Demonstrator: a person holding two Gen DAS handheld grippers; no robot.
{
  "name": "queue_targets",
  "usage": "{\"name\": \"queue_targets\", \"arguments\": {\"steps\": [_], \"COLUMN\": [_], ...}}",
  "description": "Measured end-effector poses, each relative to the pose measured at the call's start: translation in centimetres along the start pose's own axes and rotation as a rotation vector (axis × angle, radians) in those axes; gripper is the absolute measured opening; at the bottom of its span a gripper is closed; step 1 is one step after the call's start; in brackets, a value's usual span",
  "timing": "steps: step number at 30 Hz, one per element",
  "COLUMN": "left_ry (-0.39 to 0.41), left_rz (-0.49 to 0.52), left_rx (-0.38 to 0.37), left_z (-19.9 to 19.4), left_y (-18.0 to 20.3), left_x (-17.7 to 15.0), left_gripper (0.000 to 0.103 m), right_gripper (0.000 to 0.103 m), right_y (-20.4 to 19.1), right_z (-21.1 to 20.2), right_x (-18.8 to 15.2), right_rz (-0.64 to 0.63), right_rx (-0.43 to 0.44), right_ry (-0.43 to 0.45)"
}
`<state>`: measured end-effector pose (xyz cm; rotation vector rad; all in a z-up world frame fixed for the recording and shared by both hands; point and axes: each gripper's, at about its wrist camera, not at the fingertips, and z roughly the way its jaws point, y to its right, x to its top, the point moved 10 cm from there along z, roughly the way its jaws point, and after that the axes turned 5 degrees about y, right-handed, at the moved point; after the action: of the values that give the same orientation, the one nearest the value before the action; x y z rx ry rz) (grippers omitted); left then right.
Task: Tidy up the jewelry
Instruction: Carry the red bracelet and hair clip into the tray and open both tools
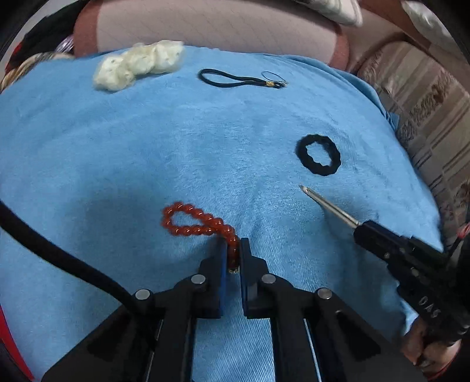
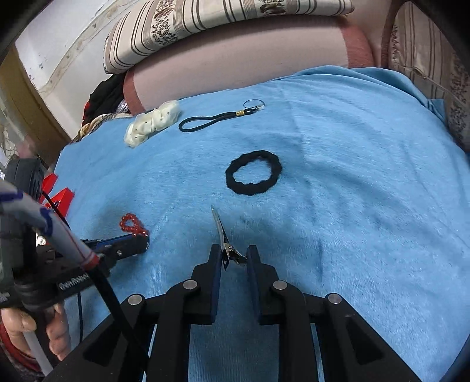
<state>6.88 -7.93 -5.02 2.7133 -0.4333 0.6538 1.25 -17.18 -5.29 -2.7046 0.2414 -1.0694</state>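
Left wrist: left gripper (image 1: 233, 249) pinches red bead bracelet (image 1: 194, 222) end on blue towel (image 1: 147, 147); lift slowly so the loop trails free.
Right wrist: right gripper (image 2: 233, 257) clamps metal hair clip (image 2: 221, 235) by its hinge; keep it level.

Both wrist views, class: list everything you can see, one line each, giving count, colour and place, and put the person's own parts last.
blue towel: one, light blue, spread under everything
bead bracelet: one, red-orange, near left, one end pinched
hair clip: one, silver, near centre, tail end gripped
scrunchie: one, black, centre
cord strap: one, black with gold band, far centre
white scrunchie: one, cream, far left
cushions: striped and pink, behind towel
left gripper: black, shut on bracelet
right gripper: black, shut on clip
hand: one, lower left in the right wrist view
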Motion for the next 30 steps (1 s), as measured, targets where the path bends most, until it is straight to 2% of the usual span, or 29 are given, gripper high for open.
{"name": "queue_targets", "arguments": {"steps": [4, 9, 14, 20, 25, 30], "left_ry": [0.049, 0.146, 0.223, 0.285, 0.290, 0.268], "left_rz": [-0.020, -0.061, -0.144, -0.255, -0.339, -0.409], "left_rx": [-0.013, -0.017, 0.059, 0.181, 0.212, 0.251], "left_z": [-3.5, -11.4, -18.5, -24.3, -25.5, -24.3], "left_y": [-1.4, -5.7, -13.4, -23.2, -29.5, -34.9], "left_x": [-0.1, -0.8, -2.6, -4.3, -5.1, -5.3], "left_gripper": [0.007, 0.007, 0.007, 0.007, 0.007, 0.007], "right_gripper": [0.018, 0.017, 0.017, 0.017, 0.017, 0.017], "right_y": [-1.8, -6.8, -13.7, -23.8, -32.2, -39.1], "right_z": [-0.7, -2.1, -3.4, -3.7, -2.0, 0.7], "right_x": [0.3, 0.6, 0.8, 0.4, -1.0, -2.9], "right_rz": [-0.015, -0.082, -0.161, -0.243, -0.280, -0.318], "right_rx": [0.019, 0.081, 0.165, 0.317, 0.441, 0.531], "right_ry": [0.010, 0.031, 0.046, 0.025, -0.043, -0.113]}}
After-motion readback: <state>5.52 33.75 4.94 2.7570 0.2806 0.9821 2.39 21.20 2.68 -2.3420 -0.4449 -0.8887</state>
